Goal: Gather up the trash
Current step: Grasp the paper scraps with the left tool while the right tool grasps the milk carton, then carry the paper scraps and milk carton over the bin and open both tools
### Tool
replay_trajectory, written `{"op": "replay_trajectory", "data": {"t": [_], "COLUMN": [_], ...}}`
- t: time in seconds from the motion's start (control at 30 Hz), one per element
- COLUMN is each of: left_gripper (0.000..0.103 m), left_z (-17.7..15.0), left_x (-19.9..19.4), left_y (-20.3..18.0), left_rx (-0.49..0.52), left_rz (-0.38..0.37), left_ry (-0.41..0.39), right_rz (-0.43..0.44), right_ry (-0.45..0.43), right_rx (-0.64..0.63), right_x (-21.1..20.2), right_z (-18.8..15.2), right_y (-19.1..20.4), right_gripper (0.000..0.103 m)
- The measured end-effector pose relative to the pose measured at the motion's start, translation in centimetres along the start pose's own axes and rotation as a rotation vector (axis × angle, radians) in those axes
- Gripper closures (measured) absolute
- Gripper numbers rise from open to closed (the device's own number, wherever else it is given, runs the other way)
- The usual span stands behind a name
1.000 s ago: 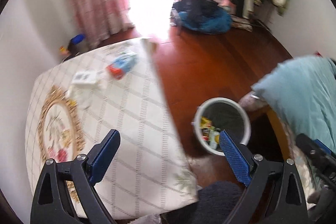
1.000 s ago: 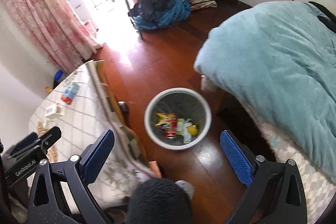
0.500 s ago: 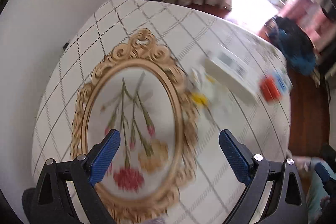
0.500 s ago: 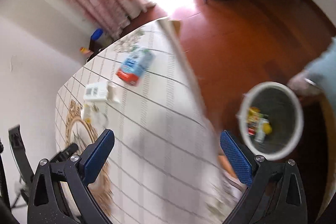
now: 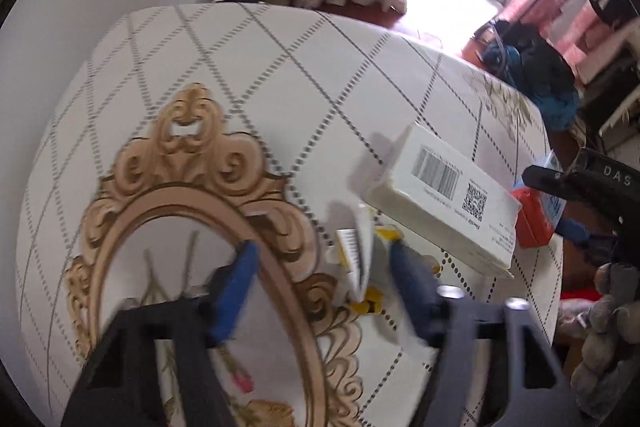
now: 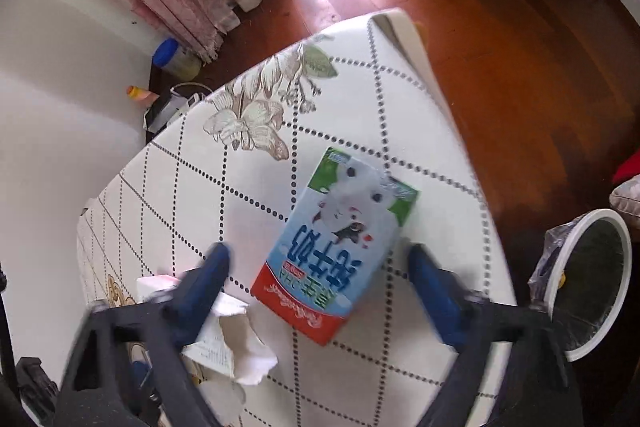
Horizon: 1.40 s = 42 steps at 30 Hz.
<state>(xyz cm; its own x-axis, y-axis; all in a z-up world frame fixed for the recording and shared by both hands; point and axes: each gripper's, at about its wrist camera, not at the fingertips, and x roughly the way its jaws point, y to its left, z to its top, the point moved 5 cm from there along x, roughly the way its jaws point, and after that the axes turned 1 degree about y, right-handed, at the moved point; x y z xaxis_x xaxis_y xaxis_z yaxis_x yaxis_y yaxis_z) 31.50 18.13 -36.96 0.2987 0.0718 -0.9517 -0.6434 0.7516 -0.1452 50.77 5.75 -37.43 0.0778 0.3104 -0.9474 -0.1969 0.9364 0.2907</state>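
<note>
The table (image 6: pixel 192 187) under its checked cloth takes up most of both views, and the bin (image 6: pixel 588 291) stands on the floor off its edge, at about three o'clock in my right view. The risk I judge biggest is at that edge: the milk carton (image 6: pixel 340 247) lies flat and tilted, its red end toward me, and my right gripper (image 6: pixel 318 277) stands wide open with a finger on either side of it, neither touching. If I close on the carton's long diagonal instead of square across its sides, it could twist out and skid toward the table's rim at two o'clock.

On the left, the white box (image 5: pixel 440 203) with the barcode lies at about two o'clock from my left gripper (image 5: pixel 320 279), just beside the right finger but outside the gap. The crumpled wrapper (image 5: pixel 360 259), white with yellow bits, sits between my open fingers, close against the right one. It is thin and light, so a close here might pinch only a corner, or nudge the box and drag the cloth. The view is blurred, so I cannot tell whether the wrapper touches my finger.
</note>
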Motion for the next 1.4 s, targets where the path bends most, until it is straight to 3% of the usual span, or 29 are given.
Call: {"op": "replay_trajectory", "data": {"t": [0.03, 0.07, 0.1, 0.17, 0.37, 0.57, 0.7, 0.9, 1.03, 1.27, 1.4], "left_gripper": [0.063, 0.083, 0.09, 0.095, 0.096, 0.096, 0.096, 0.096, 0.096, 0.096, 0.096], "left_z": [0.1, 0.0, 0.0, -0.1, -0.8, -3.0, -7.4, -16.2, -18.3, -18.7, -19.3], "left_x": [-0.1, -0.2, -0.1, -0.5, -3.6, -7.9, -8.8, -7.1, -6.2, -6.7, -7.7], "left_y": [-0.2, -0.7, -0.9, -1.2, -0.7, -0.1, 1.2, 2.2, 2.5, 2.8, 2.7], "left_rx": [0.014, 0.04, 0.05, 0.076, 0.102, 0.108, 0.101, 0.09, 0.085, 0.081, 0.091], "left_rz": [0.018, 0.015, 0.007, 0.033, 0.076, 0.111, 0.118, 0.107, 0.132, 0.143, 0.142], "left_ry": [-0.017, -0.028, -0.026, -0.038, -0.1, -0.149, -0.116, 0.004, 0.01, -0.019, -0.032], "right_rz": [-0.006, -0.012, -0.007, -0.014, 0.002, 0.031, 0.024, -0.011, -0.06, -0.164, -0.161], "right_ry": [-0.011, -0.012, -0.014, -0.014, -0.048, -0.059, 0.007, 0.101, 0.095, 0.052, 0.021], "right_rx": [-0.008, -0.018, -0.023, -0.037, -0.098, -0.201, -0.265, -0.293, -0.287, -0.259, -0.251], "right_x": [-0.1, -0.2, -0.3, -0.6, -3.6, -7.4, -8.3, -7.6, -7.1, -5.6, -5.8], "right_z": [0.0, -0.1, -0.1, -0.4, -2.1, -7.4, -14.3, -23.3, -24.6, -24.6, -24.8], "right_y": [0.1, 0.2, 0.1, 0.0, -0.3, -0.4, -2.7, -6.4, -7.2, -6.7, -6.5], "right_gripper": [0.034, 0.035, 0.037, 0.04, 0.043, 0.044, 0.044, 0.044, 0.042, 0.041, 0.046]}}
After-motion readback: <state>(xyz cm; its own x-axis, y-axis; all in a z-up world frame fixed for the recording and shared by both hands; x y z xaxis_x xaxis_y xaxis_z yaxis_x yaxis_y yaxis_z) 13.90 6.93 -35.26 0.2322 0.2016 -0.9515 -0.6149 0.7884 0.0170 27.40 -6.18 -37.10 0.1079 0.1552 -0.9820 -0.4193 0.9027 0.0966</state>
